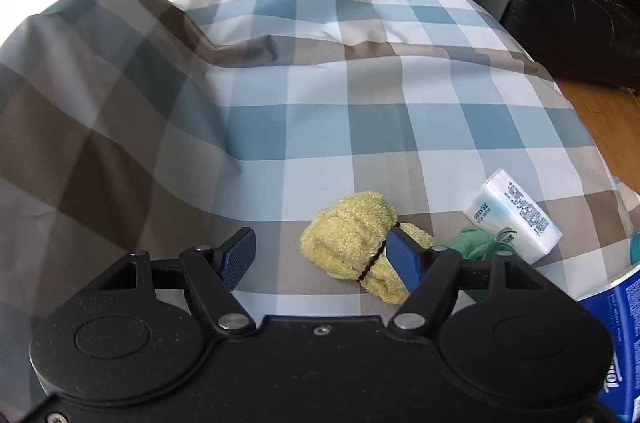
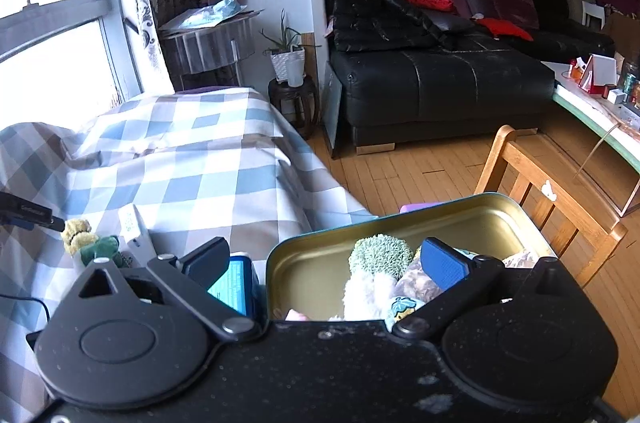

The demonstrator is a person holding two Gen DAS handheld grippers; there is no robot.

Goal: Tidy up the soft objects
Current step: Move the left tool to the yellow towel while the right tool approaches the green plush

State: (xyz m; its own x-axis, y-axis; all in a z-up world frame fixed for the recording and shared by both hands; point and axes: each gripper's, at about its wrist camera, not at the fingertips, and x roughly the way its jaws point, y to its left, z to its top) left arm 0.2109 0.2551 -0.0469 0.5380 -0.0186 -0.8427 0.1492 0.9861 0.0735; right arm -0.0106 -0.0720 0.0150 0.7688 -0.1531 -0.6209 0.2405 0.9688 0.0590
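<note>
Left gripper jaws stand parted, empty, over the checked bedcover; yellow towel roll lies toward its right finger, apparently touching. Right gripper, released, hovers above the tin.

Both wrist views look down close over the checked cloth, sharing the yellow towel.

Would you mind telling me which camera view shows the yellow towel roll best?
The left wrist view: the yellow towel roll lies large and close on the checked cover, its black band visible, by the left gripper. The right wrist view shows it only small and far off at the left edge.
</note>
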